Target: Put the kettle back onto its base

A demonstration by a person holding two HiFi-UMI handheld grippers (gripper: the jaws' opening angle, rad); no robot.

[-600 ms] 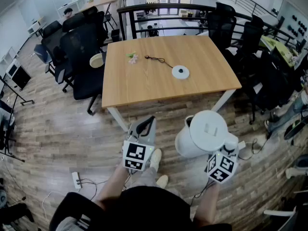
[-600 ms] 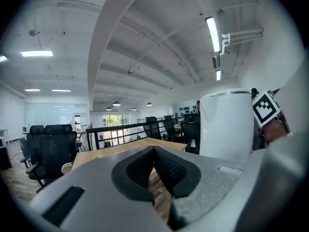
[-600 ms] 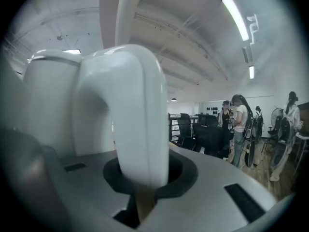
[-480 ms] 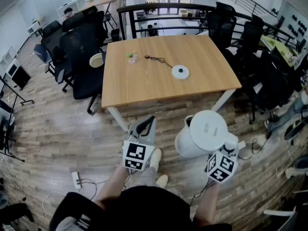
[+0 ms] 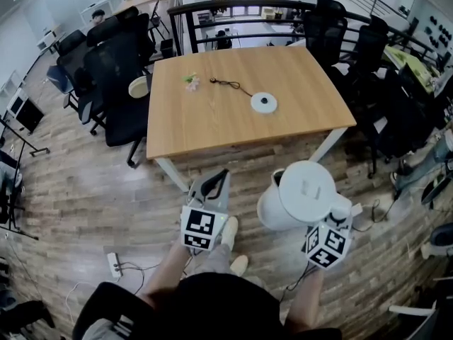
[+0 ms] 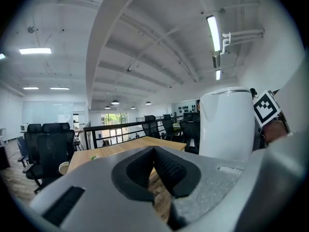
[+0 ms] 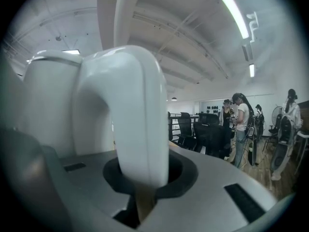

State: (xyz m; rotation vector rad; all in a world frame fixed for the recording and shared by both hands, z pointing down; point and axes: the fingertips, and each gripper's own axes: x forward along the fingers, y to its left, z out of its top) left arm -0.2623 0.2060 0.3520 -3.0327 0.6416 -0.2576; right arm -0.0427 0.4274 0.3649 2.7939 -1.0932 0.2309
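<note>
A person stands on the wood floor (image 5: 85, 190) at the near edge of a pale wooden bench (image 5: 212, 129), a gripper in each hand. The right gripper (image 5: 338, 214), lower right of the frame, is clamped on the handle (image 7: 140, 115) of a white kettle (image 5: 297, 195), which hangs in the air over the floor, short of the bench's near edge. Its round white base (image 5: 264, 103) sits upper centre, on the bench's right half, well in from the near and right edges, with bare wood all round it.

The left gripper (image 5: 212, 183), lower centre, has its jaws pressed together on nothing and points toward the bench's near edge.

A thin black cord (image 5: 228, 85) runs from the base toward the far left, where a small green and pink sprig (image 5: 192, 82) lies. Black office chairs (image 5: 120, 83) crowd the bench's left side and more stand at its right; a dark railing (image 5: 233, 9) runs behind the far edge. The near side is open floor. A white power strip (image 5: 112, 264) lies at lower left.

Each gripper's cube bears black-and-white square markers (image 5: 200, 225).
</note>
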